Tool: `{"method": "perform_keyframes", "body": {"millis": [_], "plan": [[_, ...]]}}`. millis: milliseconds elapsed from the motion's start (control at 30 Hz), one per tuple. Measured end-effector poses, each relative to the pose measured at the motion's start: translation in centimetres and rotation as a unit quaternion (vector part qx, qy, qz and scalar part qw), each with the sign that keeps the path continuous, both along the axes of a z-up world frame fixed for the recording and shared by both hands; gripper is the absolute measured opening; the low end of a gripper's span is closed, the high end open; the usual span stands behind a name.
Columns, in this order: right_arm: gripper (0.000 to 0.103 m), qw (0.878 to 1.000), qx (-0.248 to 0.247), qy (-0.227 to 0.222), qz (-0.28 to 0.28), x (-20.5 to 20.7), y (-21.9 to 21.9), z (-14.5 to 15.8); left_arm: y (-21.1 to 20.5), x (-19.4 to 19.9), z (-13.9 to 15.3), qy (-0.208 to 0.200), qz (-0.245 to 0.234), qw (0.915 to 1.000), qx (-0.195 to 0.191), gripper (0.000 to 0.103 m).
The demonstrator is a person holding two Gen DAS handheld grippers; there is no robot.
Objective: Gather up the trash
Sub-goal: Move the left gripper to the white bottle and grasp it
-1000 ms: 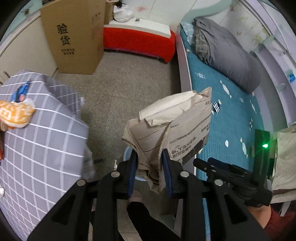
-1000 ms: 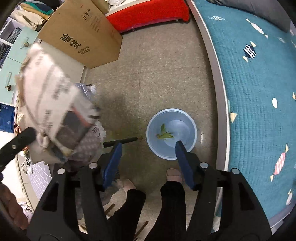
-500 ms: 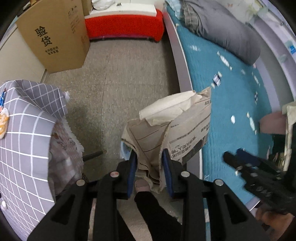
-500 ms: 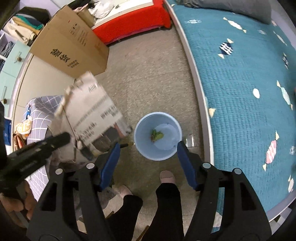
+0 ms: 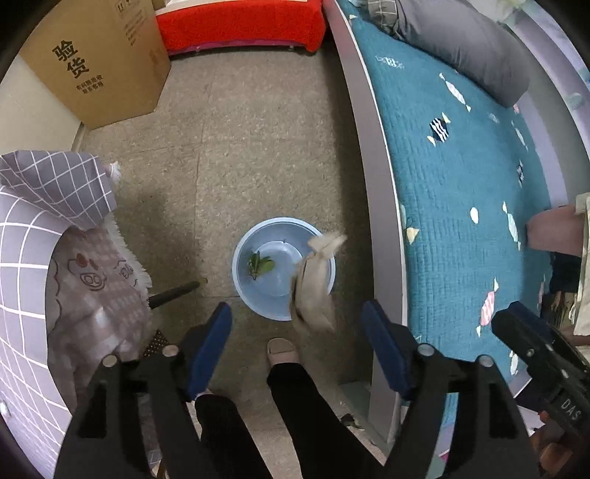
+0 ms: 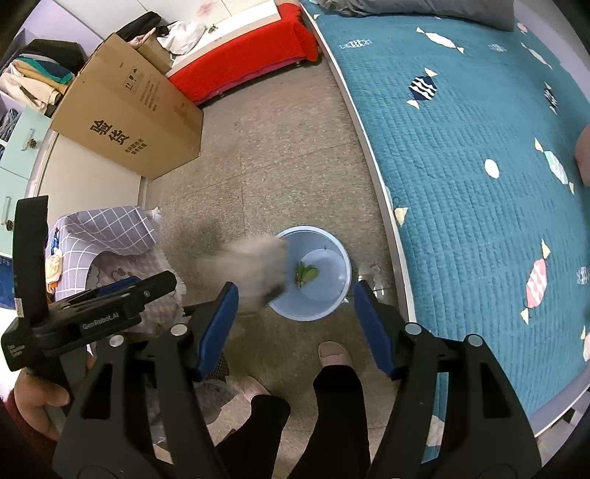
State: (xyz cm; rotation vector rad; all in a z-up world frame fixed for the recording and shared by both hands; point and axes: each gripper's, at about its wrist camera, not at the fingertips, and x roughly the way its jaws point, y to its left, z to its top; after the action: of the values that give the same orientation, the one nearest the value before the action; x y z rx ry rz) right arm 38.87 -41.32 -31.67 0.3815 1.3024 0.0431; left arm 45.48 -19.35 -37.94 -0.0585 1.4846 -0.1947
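A light blue bin (image 5: 284, 267) (image 6: 313, 272) stands on the floor beside the bed, with a green scrap (image 5: 260, 264) inside. A crumpled beige paper package (image 5: 313, 283) (image 6: 254, 269) is blurred in mid-air just over the bin's rim, clear of both grippers. My left gripper (image 5: 297, 346) points straight down above the bin; its jaws are opening and nothing is between them. My right gripper (image 6: 295, 324) also hangs open over the bin, empty. The left gripper's body (image 6: 92, 313) shows at the left of the right wrist view.
A teal quilted bed (image 5: 461, 184) runs along the right. A brown cardboard box (image 5: 96, 62) and a red bench (image 5: 243, 22) stand at the far end of the floor. A grey checked cushion seat (image 5: 33, 228) is on the left. The person's legs and slippers (image 5: 282, 352) are below the grippers.
My left gripper has let go of the paper package, which now falls toward the bin. The left jaws have spread wide. Both views have swung to look down on the bin.
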Motion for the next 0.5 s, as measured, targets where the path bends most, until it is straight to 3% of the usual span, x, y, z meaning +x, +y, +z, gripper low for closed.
{"method": "perform_keyframes", "body": {"millis": [267,500], "plan": [[0.065,1.000,0.004,-0.009,0.025,-0.1,1.9,1.0,1.1,-1.7,2.3,-0.017,0.018,0.9996,-0.010,0.072],[0.065,0.997,0.017,-0.028,0.073,0.3,6.6,3.2,5.5,-4.1,6.4,-0.047,0.051,0.9973,-0.022,0.072]]}}
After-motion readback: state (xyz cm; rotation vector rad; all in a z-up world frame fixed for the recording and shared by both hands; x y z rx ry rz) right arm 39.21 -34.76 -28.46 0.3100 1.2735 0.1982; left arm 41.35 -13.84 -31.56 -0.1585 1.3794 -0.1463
